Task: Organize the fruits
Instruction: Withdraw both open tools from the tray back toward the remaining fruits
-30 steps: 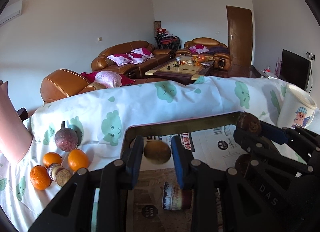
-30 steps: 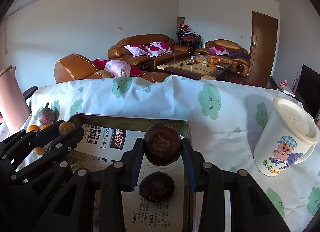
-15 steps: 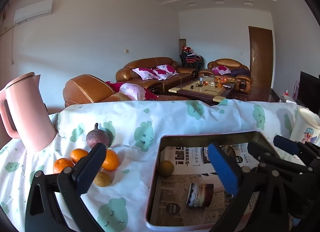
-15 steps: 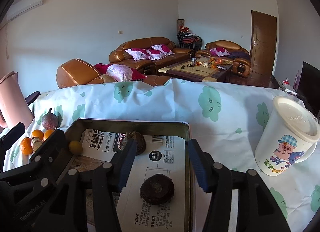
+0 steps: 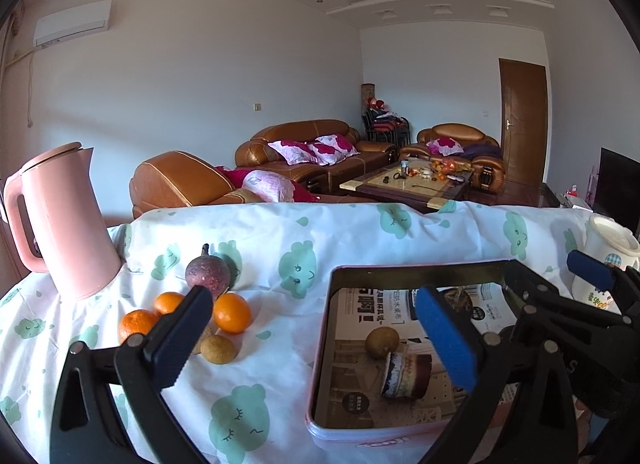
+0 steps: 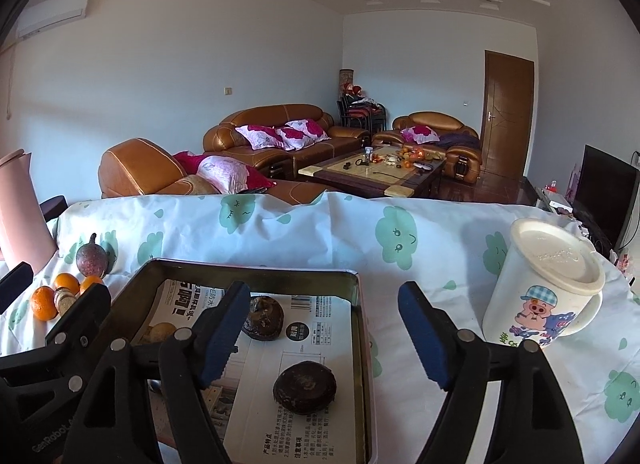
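Note:
A metal tray (image 5: 416, 269) lined with newspaper holds a yellow-brown fruit (image 5: 382, 342) and a small banded cylinder (image 5: 406, 378). My left gripper (image 5: 316, 316) stands wide open above the tray's left edge, holding nothing. Left of the tray, a purple passion fruit (image 5: 207, 274), three oranges (image 5: 232, 313) and a small brown fruit (image 5: 218, 349) lie on the cloth. In the right wrist view, two dark brown fruits (image 6: 264, 318) (image 6: 305, 386) rest in the tray (image 6: 256, 267). My right gripper (image 6: 324, 304) hovers over them, its jaws opening and touching neither.
A pink kettle (image 5: 60, 224) stands at the table's left end. A lidded white mug (image 6: 548, 284) with a pig picture stands right of the tray. The cloud-print cloth (image 6: 360, 232) ends at the far table edge, with sofas beyond.
My left gripper let go of the yellow-brown fruit, opened wide and drew back to the left. My right gripper released a dark fruit into the tray and keeps widening.

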Motion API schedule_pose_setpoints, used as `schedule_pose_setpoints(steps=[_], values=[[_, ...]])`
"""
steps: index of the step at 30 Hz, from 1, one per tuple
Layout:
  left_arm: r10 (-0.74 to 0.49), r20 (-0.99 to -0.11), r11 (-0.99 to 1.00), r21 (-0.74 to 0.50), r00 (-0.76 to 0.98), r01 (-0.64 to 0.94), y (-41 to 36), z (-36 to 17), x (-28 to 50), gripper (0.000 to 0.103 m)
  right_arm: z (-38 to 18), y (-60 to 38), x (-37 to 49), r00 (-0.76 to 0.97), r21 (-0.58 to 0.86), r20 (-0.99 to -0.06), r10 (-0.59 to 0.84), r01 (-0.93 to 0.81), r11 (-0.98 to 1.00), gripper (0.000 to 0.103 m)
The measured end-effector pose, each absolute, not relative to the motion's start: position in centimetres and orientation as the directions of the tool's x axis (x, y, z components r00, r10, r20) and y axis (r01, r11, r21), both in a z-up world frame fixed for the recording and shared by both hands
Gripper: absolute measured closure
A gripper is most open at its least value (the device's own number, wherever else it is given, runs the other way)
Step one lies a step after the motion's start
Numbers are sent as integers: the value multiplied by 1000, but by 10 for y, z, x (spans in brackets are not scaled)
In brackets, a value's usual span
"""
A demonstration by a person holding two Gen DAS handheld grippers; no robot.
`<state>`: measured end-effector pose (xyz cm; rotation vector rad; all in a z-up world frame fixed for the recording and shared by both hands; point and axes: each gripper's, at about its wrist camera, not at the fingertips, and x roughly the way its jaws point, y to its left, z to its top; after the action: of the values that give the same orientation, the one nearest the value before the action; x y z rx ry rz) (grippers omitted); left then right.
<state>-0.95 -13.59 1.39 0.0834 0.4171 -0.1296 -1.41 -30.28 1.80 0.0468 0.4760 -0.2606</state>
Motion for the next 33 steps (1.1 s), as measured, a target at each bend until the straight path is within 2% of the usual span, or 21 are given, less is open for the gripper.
schedule_pose_setpoints(steps=[13, 28, 33], values=[[-121, -433, 988, 34, 893, 151, -124, 12, -10, 0, 24, -282, -31, 872, -83, -381, -306, 297, 951, 24], [-115, -428, 986, 59, 896, 155, -94, 12, -3, 0, 27, -280, -48, 867, -65, -350, -355, 356, 932, 24], [-103, -444, 987, 63, 890, 146, -75, 11, 4, 0, 25, -275, -51, 853, -49, -380, -359, 369, 928, 24]])
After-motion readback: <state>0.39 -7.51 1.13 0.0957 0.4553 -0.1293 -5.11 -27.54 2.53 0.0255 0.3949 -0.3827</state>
